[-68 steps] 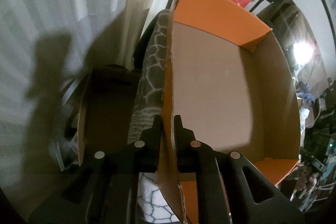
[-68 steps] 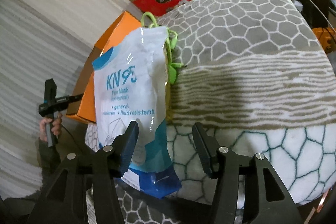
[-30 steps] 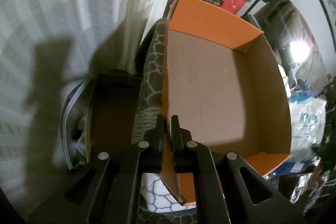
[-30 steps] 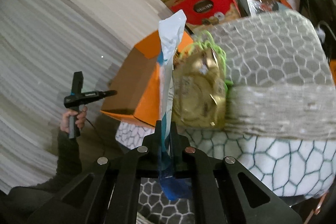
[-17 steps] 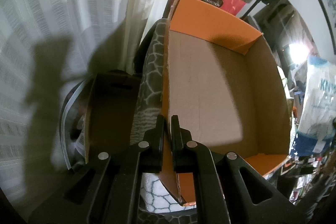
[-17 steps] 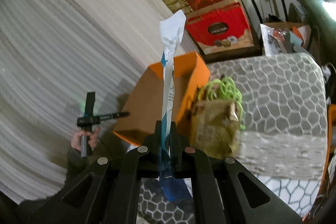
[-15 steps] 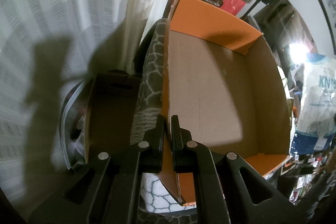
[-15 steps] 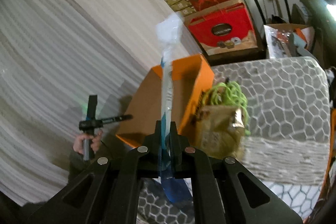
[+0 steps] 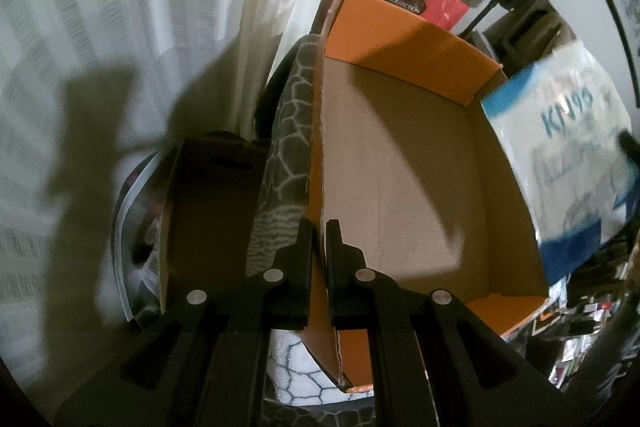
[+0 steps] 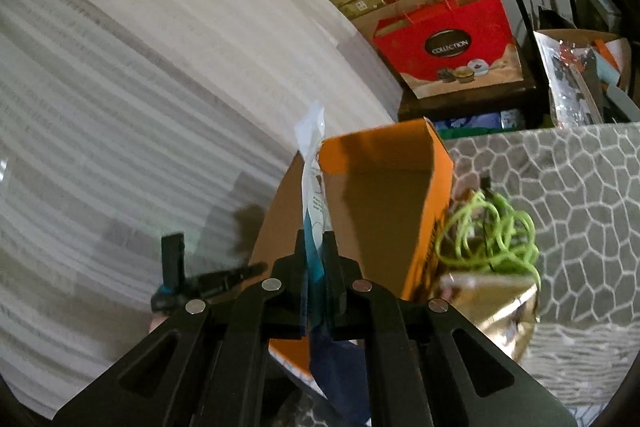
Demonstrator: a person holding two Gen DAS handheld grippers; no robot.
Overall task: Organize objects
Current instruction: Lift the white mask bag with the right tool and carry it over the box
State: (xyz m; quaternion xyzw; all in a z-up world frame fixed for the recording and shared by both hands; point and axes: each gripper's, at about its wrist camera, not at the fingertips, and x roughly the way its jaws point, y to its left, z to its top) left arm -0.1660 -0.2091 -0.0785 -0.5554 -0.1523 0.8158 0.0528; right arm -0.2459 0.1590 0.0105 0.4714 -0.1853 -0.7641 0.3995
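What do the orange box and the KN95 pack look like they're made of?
Orange box: likely cardboard, with a matte brown inside, an orange printed outside and a ragged torn edge. KN95 pack: probably thin plastic film, being glossy, translucent and crinkled.

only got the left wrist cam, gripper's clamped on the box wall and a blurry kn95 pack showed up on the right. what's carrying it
Observer: The right gripper is shut on the mask pack, pinching it edge-on near its lower end.
Operator: anything waiting outside the box on that side
Observer: Yes, a gold foil bag with a tangle of green cord on top sits against the outer wall of the orange box.
Operator: what's it all sitting on
Observer: A grey cushion with a white honeycomb pattern.
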